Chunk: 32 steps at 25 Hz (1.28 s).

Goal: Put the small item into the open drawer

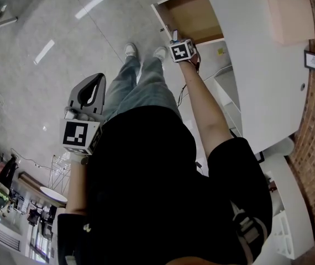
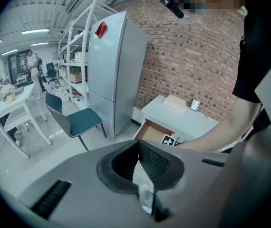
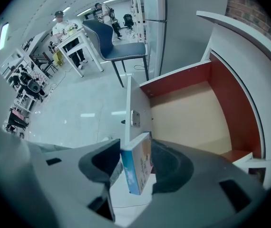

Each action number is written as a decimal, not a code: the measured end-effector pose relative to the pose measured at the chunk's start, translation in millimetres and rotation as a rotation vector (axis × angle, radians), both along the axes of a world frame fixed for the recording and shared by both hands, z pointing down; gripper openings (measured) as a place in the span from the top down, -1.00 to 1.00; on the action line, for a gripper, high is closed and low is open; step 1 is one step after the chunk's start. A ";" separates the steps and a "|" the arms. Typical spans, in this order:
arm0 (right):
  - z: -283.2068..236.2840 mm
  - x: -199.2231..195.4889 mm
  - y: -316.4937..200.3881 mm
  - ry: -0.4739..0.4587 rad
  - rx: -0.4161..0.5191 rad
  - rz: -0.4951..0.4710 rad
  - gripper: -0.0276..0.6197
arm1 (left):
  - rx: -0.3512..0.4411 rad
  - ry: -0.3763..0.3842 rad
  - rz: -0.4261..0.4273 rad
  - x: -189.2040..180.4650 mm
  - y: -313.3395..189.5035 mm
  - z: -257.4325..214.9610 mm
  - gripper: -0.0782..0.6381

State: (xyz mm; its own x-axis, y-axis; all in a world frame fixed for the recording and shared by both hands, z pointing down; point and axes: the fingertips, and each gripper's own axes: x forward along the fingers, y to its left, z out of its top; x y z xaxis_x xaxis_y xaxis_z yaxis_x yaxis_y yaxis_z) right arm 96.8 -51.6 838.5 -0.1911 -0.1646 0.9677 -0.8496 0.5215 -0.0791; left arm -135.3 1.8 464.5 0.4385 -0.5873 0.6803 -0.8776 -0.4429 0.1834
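Main worry was the drop spot. The right gripper [image 3: 135,155] had its jaws spread wide, with the box [image 3: 131,172] standing loose between them. It leaned on the left jaw and a clear gap showed on the other side, so nothing was really pinching it. It hung right over the drawer's front panel [image 3: 127,106], not over the middle of the drawer [image 3: 192,118]. Let go from there, it looked like it could clip the top edge of that panel and tip outward onto the floor in front of the drawer instead of landing inside. It was also tilted, so it could just as easily have slid out crooked on its own.

The box itself was small, flat and thin, like a card pack. It had a blue spine facing the camera and a pale printed face turned toward the drawer's inside; the print was too small to read. It looked light and stiff.

The drawer was pulled well out and had a bare tan floor with plenty of room.

The left gripper [image 2: 145,186] was well back from the drawer, jaws closed together on nothing.
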 end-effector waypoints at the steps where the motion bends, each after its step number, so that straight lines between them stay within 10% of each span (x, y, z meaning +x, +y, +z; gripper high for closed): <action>1: -2.2 -0.2 -1.1 0.002 0.008 0.002 0.25 | 0.003 0.001 0.003 -0.1 0.0 -0.4 0.77; 16: -55.7 -4.3 -11.6 -0.012 0.098 0.037 0.25 | 0.059 0.049 0.025 2.8 -9.5 -16.1 0.77; 32: -234.4 -22.4 -45.1 -0.170 0.400 0.094 0.84 | 0.173 0.148 0.090 16.7 -49.8 -46.6 0.77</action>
